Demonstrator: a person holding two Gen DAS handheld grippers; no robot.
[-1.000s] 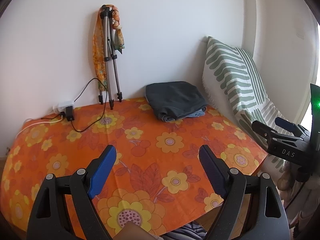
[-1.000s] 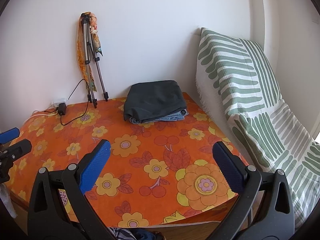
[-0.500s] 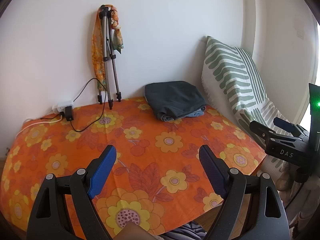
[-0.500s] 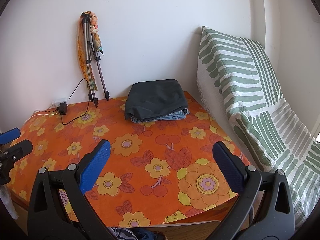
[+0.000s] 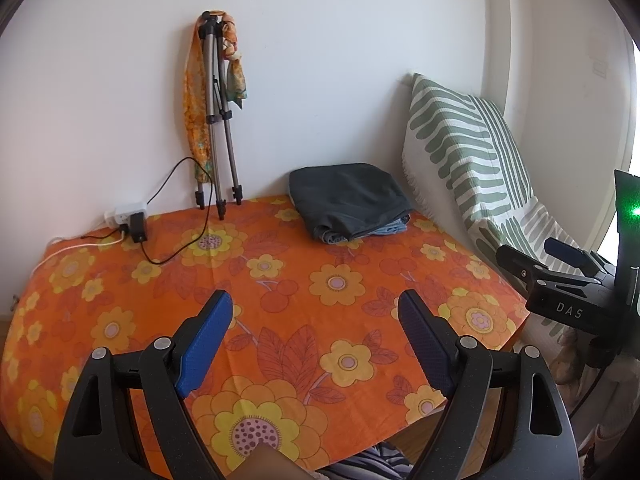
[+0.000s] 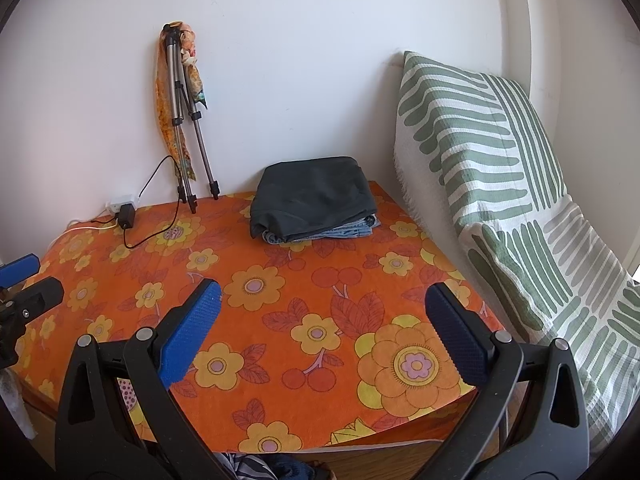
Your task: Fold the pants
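- Dark grey pants (image 6: 312,196) lay folded in a squarish stack on top of folded blue denim (image 6: 352,232), at the far edge of the orange flowered tablecloth (image 5: 280,320), close to the wall and near the striped green-and-white throw (image 6: 500,168).
- From both tongs the stack sat ahead and well apart, across bare cloth; its loose folded edges faced the tongs.
- Right gripper (image 6: 320,320) looked the nearer, judging by how large the stack appeared in its view; its jaws were spread wide, holding nothing.
- Left gripper (image 5: 316,332) was likewise spread and empty, with the stack ahead and slightly right.
- Tripod (image 5: 218,120) leaned further left.
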